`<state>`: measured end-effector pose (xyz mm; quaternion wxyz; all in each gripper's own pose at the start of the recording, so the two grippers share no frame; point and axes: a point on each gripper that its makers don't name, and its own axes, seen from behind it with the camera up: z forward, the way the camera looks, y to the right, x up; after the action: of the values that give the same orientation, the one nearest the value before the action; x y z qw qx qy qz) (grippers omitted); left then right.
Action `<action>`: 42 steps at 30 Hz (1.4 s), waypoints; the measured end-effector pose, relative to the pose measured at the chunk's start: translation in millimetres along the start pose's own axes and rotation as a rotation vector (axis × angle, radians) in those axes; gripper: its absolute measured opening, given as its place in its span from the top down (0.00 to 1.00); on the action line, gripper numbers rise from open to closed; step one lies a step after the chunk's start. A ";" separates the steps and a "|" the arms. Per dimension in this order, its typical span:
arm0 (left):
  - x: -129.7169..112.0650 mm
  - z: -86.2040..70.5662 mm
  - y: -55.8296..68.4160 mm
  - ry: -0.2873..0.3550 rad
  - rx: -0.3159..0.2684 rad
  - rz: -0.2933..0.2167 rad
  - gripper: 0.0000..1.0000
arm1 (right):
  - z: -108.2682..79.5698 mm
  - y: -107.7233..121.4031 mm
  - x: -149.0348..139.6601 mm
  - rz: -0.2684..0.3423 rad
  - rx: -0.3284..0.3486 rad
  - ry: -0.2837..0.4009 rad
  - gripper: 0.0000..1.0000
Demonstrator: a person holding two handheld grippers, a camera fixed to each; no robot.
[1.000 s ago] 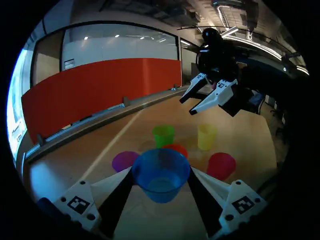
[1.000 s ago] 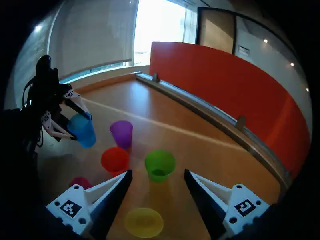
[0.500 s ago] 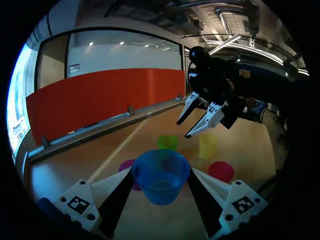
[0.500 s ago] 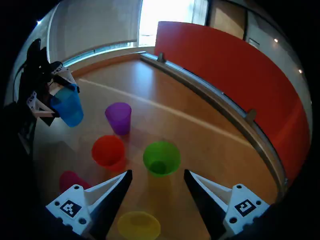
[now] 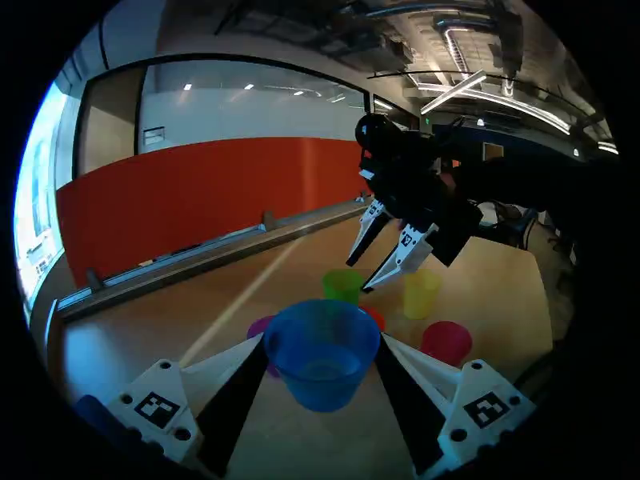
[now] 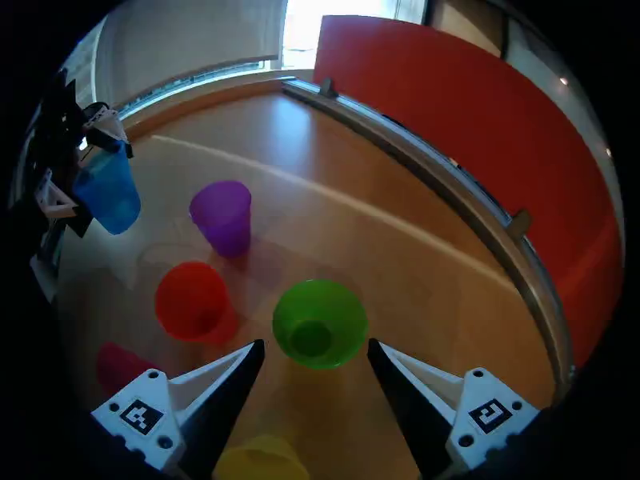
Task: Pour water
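Left gripper view has the right gripper [image 5: 358, 276] lower and further left than it was a second ago. It hung high over the yellow cup [image 5: 420, 293] then, and its two white fingertips now sit just above the rim of the green cup [image 5: 342, 284]. The black body and the dark sleeve behind it have swung in with it.

In the right gripper view the green cup has grown and slid towards the fingers, so its mouth now lies between the two tips. The yellow cup has dropped almost out at the bottom edge. This gripper's fingers are spread wide and hold nothing. They stand close to either side of the green cup, and neither presses on it.

The left gripper [image 5: 320, 340] has kept its grasp throughout, with both fingers closed against the sides of the blue cup [image 5: 322, 364]. That cup is translucent and upright, lifted off the wooden table [image 6: 360, 208]. A paler patch shows low inside it, and I cannot tell whether that is water. From the right gripper view it hangs at the far left, beyond the purple cup [image 6: 222, 216].

The red cup [image 6: 190, 302] stands just left of the green one, with the pink cup [image 6: 120, 366] nearer still. The green cup looks empty.
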<state>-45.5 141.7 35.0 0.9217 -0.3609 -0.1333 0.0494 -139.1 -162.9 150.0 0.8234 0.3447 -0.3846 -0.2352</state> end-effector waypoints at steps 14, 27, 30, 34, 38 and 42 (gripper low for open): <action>-9.5 1.8 -7.4 -0.014 0.009 -0.010 0.13 | 26.9 3.6 2.6 -0.009 0.017 -0.045 0.00; -14.0 4.0 -7.6 -0.027 0.008 -0.009 0.13 | 32.6 4.4 5.7 0.006 0.023 -0.029 0.06; -14.5 4.2 -7.4 -0.029 0.007 -0.007 0.13 | 30.4 3.0 8.8 0.013 0.027 -0.013 0.06; -13.5 4.6 -7.5 -0.029 0.009 -0.006 0.13 | 24.0 -0.3 13.8 0.024 0.032 0.007 0.06; -10.2 4.7 -6.9 -0.027 0.007 -0.005 0.13 | 13.2 -4.0 18.4 0.030 0.028 0.028 0.06; -7.3 4.4 -5.1 -0.024 0.007 -0.003 0.13 | -1.8 -8.5 20.1 0.041 0.023 0.049 0.06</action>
<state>-53.8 139.5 40.1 0.9214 -0.3567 -0.1447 0.0530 -126.7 -180.8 152.2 0.8333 0.3516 -0.3740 -0.2053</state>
